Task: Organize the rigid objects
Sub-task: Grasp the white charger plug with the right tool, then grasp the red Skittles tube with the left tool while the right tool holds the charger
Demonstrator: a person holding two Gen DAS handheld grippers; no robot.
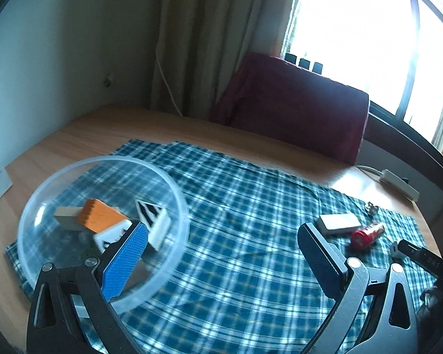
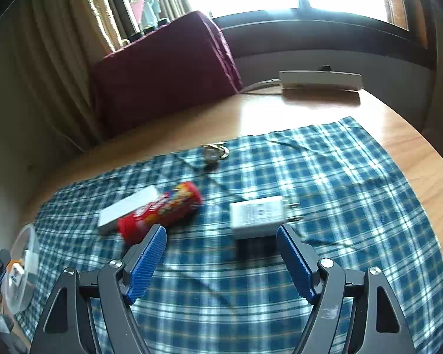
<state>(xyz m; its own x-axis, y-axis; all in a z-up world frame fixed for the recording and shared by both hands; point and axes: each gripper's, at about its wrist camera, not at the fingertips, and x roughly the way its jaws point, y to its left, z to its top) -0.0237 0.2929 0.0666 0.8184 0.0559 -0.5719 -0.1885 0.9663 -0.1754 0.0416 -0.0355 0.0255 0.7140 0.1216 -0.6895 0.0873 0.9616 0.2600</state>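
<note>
Presently, your left gripper (image 1: 221, 236) hangs spread and empty beside the clear bowl (image 1: 174, 194), where sorted blocks (image 1: 103, 215) already lie. Your right gripper (image 2: 221, 236), fingers spread, faces the white charger (image 2: 257, 215) on the counter's checked cloth (image 2: 354, 177), likely next; the red tube (image 2: 162, 209) and white box (image 2: 127, 209) wait nearby.

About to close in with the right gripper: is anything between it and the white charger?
Nothing visible. The right gripper is open with the white charger just ahead between its fingers, only plaid cloth between. The red candy tube lies close beside the left finger, so it could get nudged.
</note>
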